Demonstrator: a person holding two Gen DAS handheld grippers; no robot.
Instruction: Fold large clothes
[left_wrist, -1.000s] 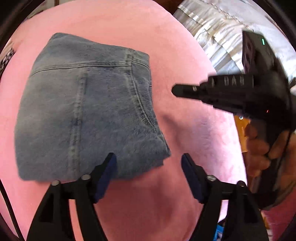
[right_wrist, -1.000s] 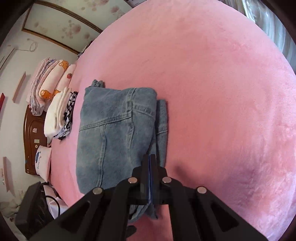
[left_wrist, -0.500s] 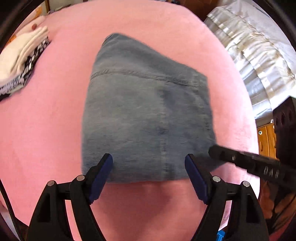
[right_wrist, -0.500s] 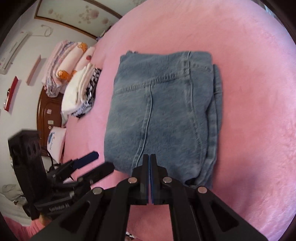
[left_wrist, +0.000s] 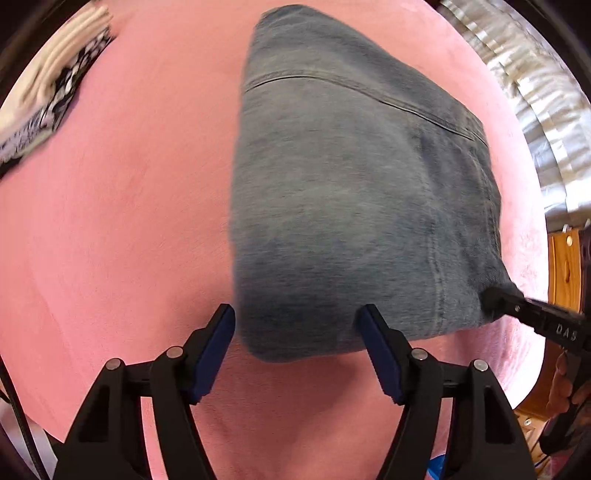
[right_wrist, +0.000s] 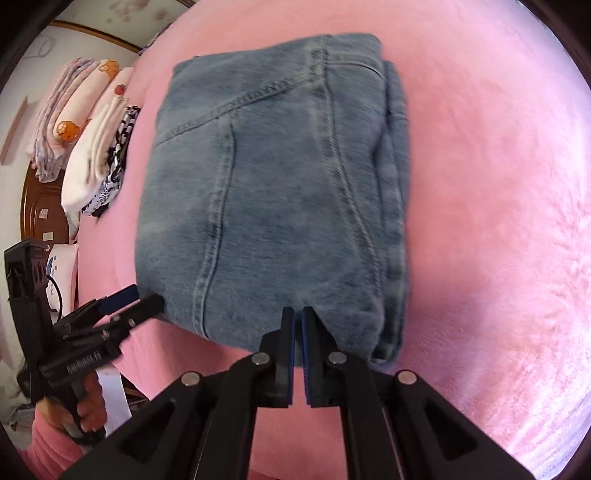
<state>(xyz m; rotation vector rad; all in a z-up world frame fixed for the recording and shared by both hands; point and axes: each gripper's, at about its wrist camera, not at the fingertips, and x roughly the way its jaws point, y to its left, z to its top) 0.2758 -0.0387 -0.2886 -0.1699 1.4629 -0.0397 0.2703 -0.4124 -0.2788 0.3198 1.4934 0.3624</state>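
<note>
A folded pair of blue jeans (left_wrist: 351, 199) lies in a thick rectangular stack on the pink blanket (left_wrist: 118, 229). It also shows in the right wrist view (right_wrist: 273, 192). My left gripper (left_wrist: 297, 328) is open, its blue pads on either side of the stack's near left corner. It shows in the right wrist view (right_wrist: 136, 299) at that corner. My right gripper (right_wrist: 298, 317) is shut with nothing between its pads, its tips touching the stack's near edge. Its tip shows in the left wrist view (left_wrist: 495, 299) at the near right corner.
A pile of folded white, patterned and pink clothes (right_wrist: 92, 147) lies to the left of the jeans; it also shows in the left wrist view (left_wrist: 48, 103). A wooden headboard (right_wrist: 37, 206) stands behind it. A silver curtain (left_wrist: 535, 96) hangs on the right.
Both grippers moved in to the near edge of the folded jeans. The left gripper shifted to the stack's left corner. The right gripper's tip now touches the stack.
</note>
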